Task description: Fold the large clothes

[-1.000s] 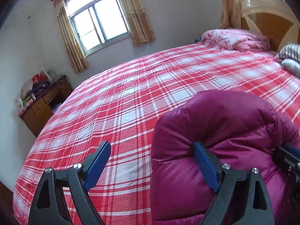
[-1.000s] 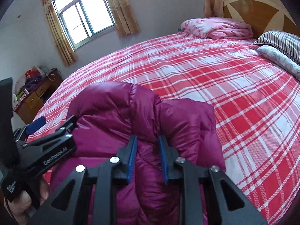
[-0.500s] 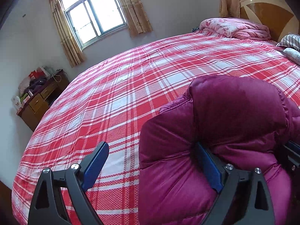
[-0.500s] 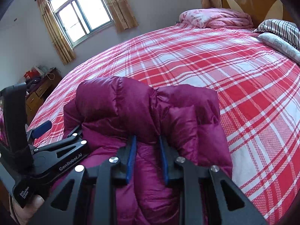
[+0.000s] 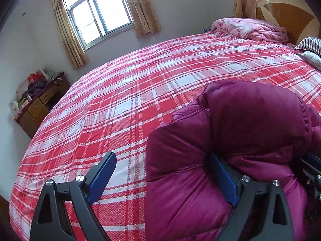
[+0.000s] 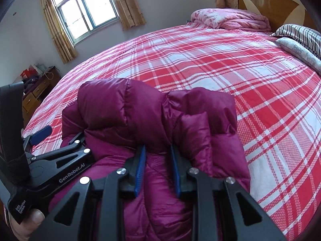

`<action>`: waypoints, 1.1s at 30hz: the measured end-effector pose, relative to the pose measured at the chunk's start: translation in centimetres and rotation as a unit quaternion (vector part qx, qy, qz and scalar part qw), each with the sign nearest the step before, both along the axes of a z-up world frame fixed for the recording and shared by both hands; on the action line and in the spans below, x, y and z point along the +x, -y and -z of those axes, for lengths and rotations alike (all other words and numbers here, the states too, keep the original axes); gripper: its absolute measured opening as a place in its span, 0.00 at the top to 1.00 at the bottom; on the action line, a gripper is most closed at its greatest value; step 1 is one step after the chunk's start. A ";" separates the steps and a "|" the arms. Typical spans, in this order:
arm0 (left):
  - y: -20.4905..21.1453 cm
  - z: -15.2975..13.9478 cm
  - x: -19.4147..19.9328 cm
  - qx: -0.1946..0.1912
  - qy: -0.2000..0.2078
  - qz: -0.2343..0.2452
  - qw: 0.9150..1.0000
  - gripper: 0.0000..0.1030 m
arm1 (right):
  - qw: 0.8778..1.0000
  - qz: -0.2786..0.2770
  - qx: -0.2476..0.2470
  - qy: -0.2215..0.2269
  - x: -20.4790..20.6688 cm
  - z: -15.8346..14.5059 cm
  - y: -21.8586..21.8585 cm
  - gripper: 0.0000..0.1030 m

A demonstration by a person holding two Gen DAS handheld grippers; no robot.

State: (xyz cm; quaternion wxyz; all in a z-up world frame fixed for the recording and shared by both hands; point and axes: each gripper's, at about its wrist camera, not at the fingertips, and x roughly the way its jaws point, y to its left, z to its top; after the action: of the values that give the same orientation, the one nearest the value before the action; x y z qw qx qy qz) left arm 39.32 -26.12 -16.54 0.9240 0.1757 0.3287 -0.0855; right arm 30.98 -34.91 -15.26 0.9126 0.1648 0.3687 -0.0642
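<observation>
A magenta puffer jacket [image 6: 160, 124] lies bunched on the red plaid bed near its front edge; it also shows in the left wrist view [image 5: 230, 140]. My right gripper [image 6: 157, 150] is shut on a fold of the jacket at its middle. My left gripper [image 5: 162, 166] is open wide at the jacket's left side. Its right finger [image 5: 222, 178] presses into the jacket under a fold and its left finger [image 5: 102, 174] hangs free over the bedspread. The left gripper also shows in the right wrist view [image 6: 60, 140].
The plaid bedspread [image 5: 140, 92] stretches far ahead. A pink folded quilt [image 6: 230, 20] and striped pillows [image 6: 299, 34] lie by the wooden headboard [image 6: 270, 2] at the back right. A cluttered wooden cabinet [image 5: 38, 106] stands by the left wall under a curtained window [image 5: 100, 14].
Both grippers have lifted and tilted a little, so the jacket sits lower in both views and its top fold has rolled forward. The grips are unchanged.
</observation>
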 end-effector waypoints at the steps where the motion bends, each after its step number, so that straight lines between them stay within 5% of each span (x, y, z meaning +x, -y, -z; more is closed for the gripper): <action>1: 0.0 0.0 0.0 0.000 0.000 0.000 1.000 0.09 | 1.000 0.000 0.000 0.000 0.0 0.0 0.0 0.74; 14: -0.6 -0.4 0.1 -0.011 -0.013 0.013 1.000 0.09 | 1.000 -0.006 0.005 -0.002 0.1 -0.1 0.0 0.72; 15: -1.2 -0.8 -0.1 -0.023 -0.021 0.023 0.999 0.09 | 1.000 -0.019 0.016 0.002 -0.2 -0.4 0.2 0.67; 20: -7.9 -4.1 -2.7 -0.162 -0.058 0.057 0.983 0.09 | 0.996 0.018 0.006 0.089 -5.9 -4.0 1.8 0.06; 24: -10.7 -3.7 -3.4 -0.230 -0.107 0.070 0.965 0.09 | 0.997 0.023 0.039 0.058 -6.7 -3.2 4.2 0.06; 27: -9.6 -1.5 -3.3 -0.225 -0.148 0.076 0.960 0.09 | 0.996 0.016 0.086 0.020 -5.9 -1.2 5.4 0.09; 30: -9.0 0.0 -3.5 -0.244 -0.166 0.075 0.952 0.09 | 0.993 -0.004 0.119 0.005 -5.6 0.4 5.2 0.21; 32: -8.6 0.2 -3.5 -0.263 -0.179 0.085 0.944 0.09 | 0.988 -0.029 0.152 -0.001 -5.4 1.2 4.8 0.44; 33: -8.5 0.1 -3.6 -0.268 -0.183 0.091 0.942 0.12 | 0.985 -0.035 0.167 -0.002 -5.5 1.3 4.6 0.48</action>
State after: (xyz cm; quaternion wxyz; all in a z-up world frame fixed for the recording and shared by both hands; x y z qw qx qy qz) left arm 35.68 -17.63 -16.68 0.8493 -0.0681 0.4393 -0.2848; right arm 25.45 -39.51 -16.61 0.8732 0.3018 0.3816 0.0304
